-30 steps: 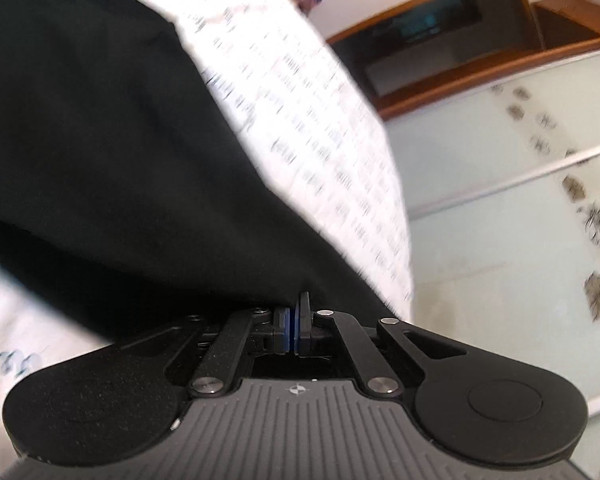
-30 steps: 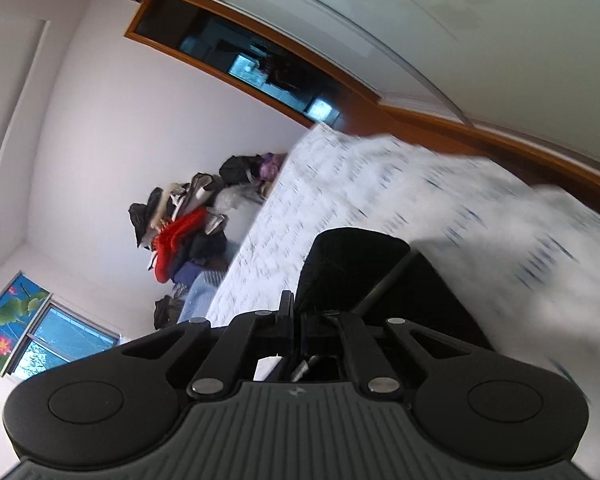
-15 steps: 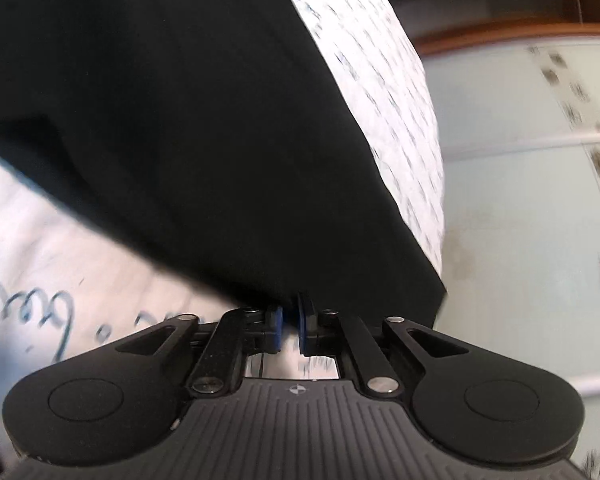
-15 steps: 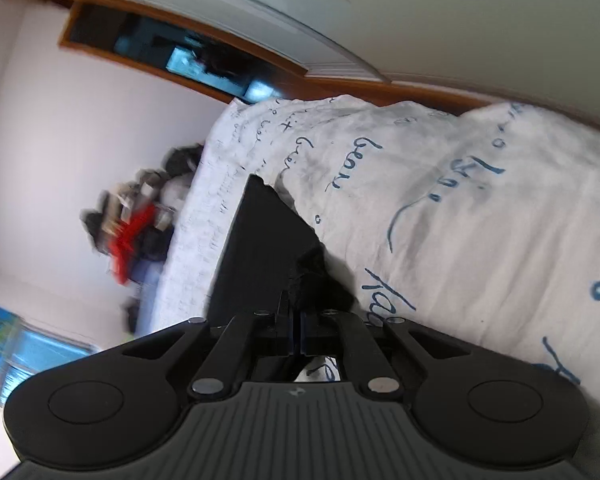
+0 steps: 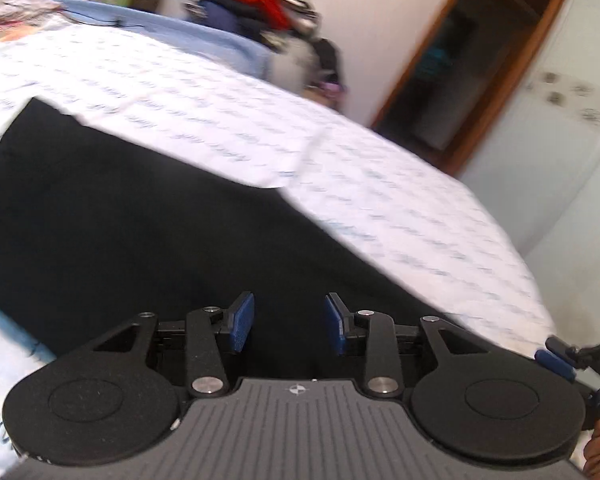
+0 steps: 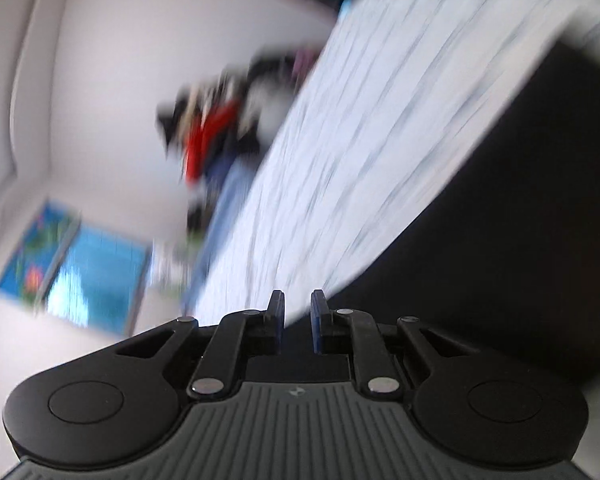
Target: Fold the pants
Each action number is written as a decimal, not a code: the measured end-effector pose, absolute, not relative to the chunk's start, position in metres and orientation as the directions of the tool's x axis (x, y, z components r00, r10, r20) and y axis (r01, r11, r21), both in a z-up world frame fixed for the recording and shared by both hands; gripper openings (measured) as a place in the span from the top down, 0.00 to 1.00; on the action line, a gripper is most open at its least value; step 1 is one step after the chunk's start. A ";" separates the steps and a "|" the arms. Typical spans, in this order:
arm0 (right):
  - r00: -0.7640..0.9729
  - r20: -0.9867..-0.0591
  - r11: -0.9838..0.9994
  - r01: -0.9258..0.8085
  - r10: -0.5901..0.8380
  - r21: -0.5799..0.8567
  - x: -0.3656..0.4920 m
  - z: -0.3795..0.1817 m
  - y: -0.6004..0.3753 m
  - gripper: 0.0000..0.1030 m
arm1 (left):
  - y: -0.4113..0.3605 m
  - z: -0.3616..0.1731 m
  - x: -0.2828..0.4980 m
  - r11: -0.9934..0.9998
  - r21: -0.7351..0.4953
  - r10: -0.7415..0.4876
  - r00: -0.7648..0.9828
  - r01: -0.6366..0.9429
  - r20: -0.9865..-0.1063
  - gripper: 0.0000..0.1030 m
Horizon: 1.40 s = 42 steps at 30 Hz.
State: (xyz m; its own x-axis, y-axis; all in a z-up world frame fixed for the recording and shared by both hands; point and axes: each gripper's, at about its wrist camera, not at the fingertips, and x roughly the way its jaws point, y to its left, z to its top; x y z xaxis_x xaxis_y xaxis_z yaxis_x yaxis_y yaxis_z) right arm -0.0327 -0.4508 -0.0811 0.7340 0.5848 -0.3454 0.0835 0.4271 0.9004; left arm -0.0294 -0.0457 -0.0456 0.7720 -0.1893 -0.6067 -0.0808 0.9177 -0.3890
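Black pants (image 5: 148, 216) lay flat on a white patterned bedsheet (image 5: 380, 208). The left gripper (image 5: 287, 322) hung above them, wide open and empty. The right gripper (image 6: 297, 320), blurred, seemed partly open, holding nothing.

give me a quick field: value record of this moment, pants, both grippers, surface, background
pants: black pants spread flat on the bed
surface: white bedsheet with blue script print
left gripper: left gripper open, nothing between its pads, over the near edge of the pants
right gripper: right gripper open, holding nothing; view heavily motion blurred
background: clothes pile with a red garment against the wall, wooden door frame
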 end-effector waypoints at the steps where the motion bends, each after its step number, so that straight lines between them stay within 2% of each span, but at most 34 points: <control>1: 0.697 -0.353 0.433 0.067 0.625 0.899 -0.016 -0.086 -0.432 0.87 | -0.044 -0.052 -0.029 0.912 -0.399 -0.191 0.768 -0.091 -0.612 0.60; 4: 0.591 -0.426 0.475 0.082 0.685 0.876 0.033 -0.107 -0.392 0.87 | -0.034 -0.073 -0.032 0.930 -0.354 -0.164 0.742 -0.104 -0.650 0.58; 6: 0.566 -0.522 0.544 0.149 0.638 0.826 0.053 -0.125 -0.384 1.00 | -0.016 -0.080 -0.045 0.949 -0.314 -0.174 0.777 -0.032 -0.606 0.59; 8: 0.608 -0.438 0.406 0.200 0.662 0.891 0.061 -0.145 -0.402 1.00 | -0.017 -0.084 -0.050 0.960 -0.281 -0.171 0.782 -0.005 -0.600 0.59; 9: 0.628 -0.430 0.371 0.232 0.649 0.899 0.062 -0.146 -0.408 1.00 | -0.013 -0.081 -0.054 0.959 -0.282 -0.176 0.779 -0.001 -0.602 0.59; 12: 0.637 -0.507 0.486 0.228 0.580 0.843 0.063 -0.123 -0.406 0.98 | 0.004 -0.066 -0.064 0.935 -0.354 -0.202 0.777 -0.030 -0.597 0.58; 13: 0.644 -0.525 0.525 0.217 0.557 0.823 0.061 -0.112 -0.399 0.94 | 0.006 -0.060 -0.060 0.929 -0.369 -0.198 0.795 -0.035 -0.573 0.57; 14: 0.648 -0.520 0.552 0.179 0.556 0.814 0.060 -0.101 -0.390 0.93 | 0.013 -0.054 -0.063 0.929 -0.366 -0.174 0.818 -0.048 -0.548 0.53; 15: 0.652 -0.486 0.550 0.125 0.581 0.825 0.061 -0.092 -0.377 0.92 | 0.019 -0.049 -0.062 0.934 -0.350 -0.132 0.839 -0.073 -0.528 0.44; 17: 0.613 -0.411 0.489 0.046 0.675 0.871 0.074 -0.084 -0.347 0.92 | 0.029 -0.044 -0.056 0.938 -0.321 -0.056 0.860 -0.129 -0.508 0.35; 20: 0.499 -0.381 0.450 -0.021 0.778 0.893 0.113 -0.081 -0.283 0.92 | 0.044 -0.049 -0.038 0.936 -0.291 0.011 0.843 -0.198 -0.539 0.35; 23: 0.396 -0.389 0.437 -0.035 0.832 0.899 0.145 -0.091 -0.224 0.92 | 0.060 -0.071 -0.023 0.937 -0.239 0.056 0.783 -0.256 -0.619 0.36; 25: 0.347 -0.480 0.501 0.031 0.806 0.865 0.173 -0.111 -0.200 0.93 | 0.068 -0.077 -0.031 0.955 -0.218 0.038 0.810 -0.202 -0.585 0.38; 26: 0.345 -0.546 0.558 0.073 0.763 0.826 0.180 -0.123 -0.196 1.00 | 0.067 -0.075 -0.031 0.960 -0.196 0.048 0.807 -0.199 -0.589 0.41; 28: 0.393 -0.449 0.433 0.134 0.802 0.891 0.185 -0.146 -0.211 1.00 | 0.070 -0.075 -0.033 0.962 -0.191 0.048 0.806 -0.197 -0.590 0.45; 29: 0.402 -0.435 0.403 0.166 0.806 0.900 0.186 -0.148 -0.217 1.00 | 0.074 -0.076 -0.034 0.961 -0.199 0.040 0.809 -0.192 -0.587 0.46; 31: 0.397 -0.469 0.456 0.133 0.789 0.880 0.189 -0.138 -0.217 1.00 | 0.077 -0.073 -0.038 0.957 -0.211 0.038 0.809 -0.199 -0.587 0.46; 33: 0.413 -0.506 0.526 0.075 0.757 0.847 0.177 -0.121 -0.219 0.97 | 0.082 -0.064 -0.053 0.940 -0.254 0.036 0.805 -0.229 -0.593 0.44; 35: 0.413 -0.517 0.556 0.029 0.750 0.831 0.152 -0.106 -0.228 0.87 | 0.080 -0.056 -0.069 0.911 -0.325 0.025 0.822 -0.253 -0.569 0.34; 36: 0.417 -0.503 0.550 0.009 0.757 0.835 0.133 -0.102 -0.237 0.82 | 0.080 -0.051 -0.076 0.903 -0.352 0.015 0.838 -0.246 -0.546 0.33; 37: 0.424 -0.481 0.533 -0.007 0.767 0.846 0.115 -0.097 -0.246 0.69 | 0.076 -0.047 -0.085 0.902 -0.368 0.001 0.852 -0.227 -0.523 0.32; 38: 0.433 -0.461 0.516 -0.014 0.775 0.856 0.101 -0.097 -0.246 0.50 | 0.072 -0.045 -0.089 0.905 -0.374 -0.016 0.865 -0.200 -0.501 0.27; 39: 0.450 -0.446 0.503 -0.009 0.774 0.864 0.086 -0.099 -0.255 0.41 | 0.068 -0.044 -0.088 0.912 -0.372 -0.038 0.870 -0.171 -0.491 0.18; 40: 0.473 -0.443 0.503 -0.001 0.761 0.864 0.075 -0.103 -0.266 0.38 | 0.064 -0.048 -0.083 0.919 -0.366 -0.060 0.863 -0.149 -0.501 0.11; 41: 0.511 -0.427 0.503 -0.012 0.746 0.864 0.066 -0.108 -0.276 0.41 | 0.060 -0.056 -0.073 0.923 -0.354 -0.067 0.841 -0.153 -0.537 0.08; 42: 0.539 -0.402 0.488 -0.020 0.740 0.873 0.064 -0.112 -0.284 0.44 | 0.058 -0.066 -0.063 0.926 -0.344 -0.079 0.808 -0.158 -0.584 0.15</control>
State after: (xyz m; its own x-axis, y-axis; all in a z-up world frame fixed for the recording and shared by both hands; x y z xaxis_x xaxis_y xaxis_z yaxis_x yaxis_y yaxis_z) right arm 0.0639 -0.2844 -0.1117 0.5390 0.7402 -0.4019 -0.0197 0.4881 0.8726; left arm -0.0629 0.0575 -0.0662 0.8076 -0.0791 -0.5844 -0.1581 0.9256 -0.3439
